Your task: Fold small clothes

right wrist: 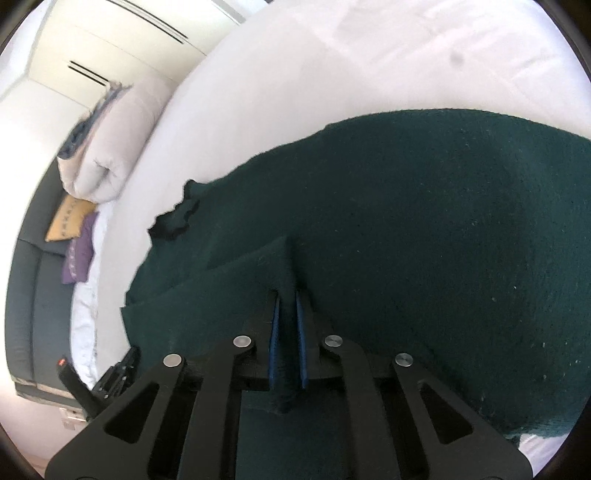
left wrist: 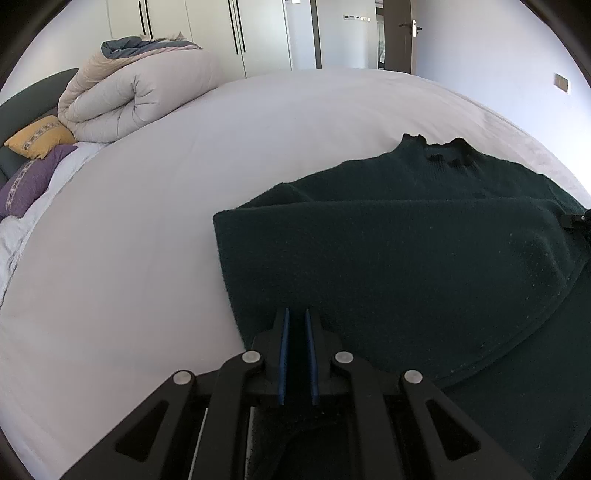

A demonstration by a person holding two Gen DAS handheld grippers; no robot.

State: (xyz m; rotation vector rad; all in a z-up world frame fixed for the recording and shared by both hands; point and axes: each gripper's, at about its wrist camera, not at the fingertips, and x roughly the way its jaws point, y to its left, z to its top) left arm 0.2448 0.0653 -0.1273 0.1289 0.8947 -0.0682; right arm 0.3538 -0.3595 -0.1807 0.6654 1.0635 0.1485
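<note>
A wide bed (left wrist: pixel 184 192) covered by a smooth pale sheet was seen filling most of both views. At its head, a dark green padded headboard (left wrist: pixel 33 96) was set against the wall. A rolled cream duvet (left wrist: pixel 136 99) with a grey-blue layer on top was laid near the headboard, and a yellow cushion (left wrist: pixel 38 136) and a purple cushion (left wrist: pixel 29 181) were placed just beside it. Behind the bed, white wardrobe doors (left wrist: pixel 192 33) with long dark handles were lined along the wall. A dark door (left wrist: pixel 399 33) with a lever handle was shown to the right of them. The room was lit brightly by daylight.
</note>
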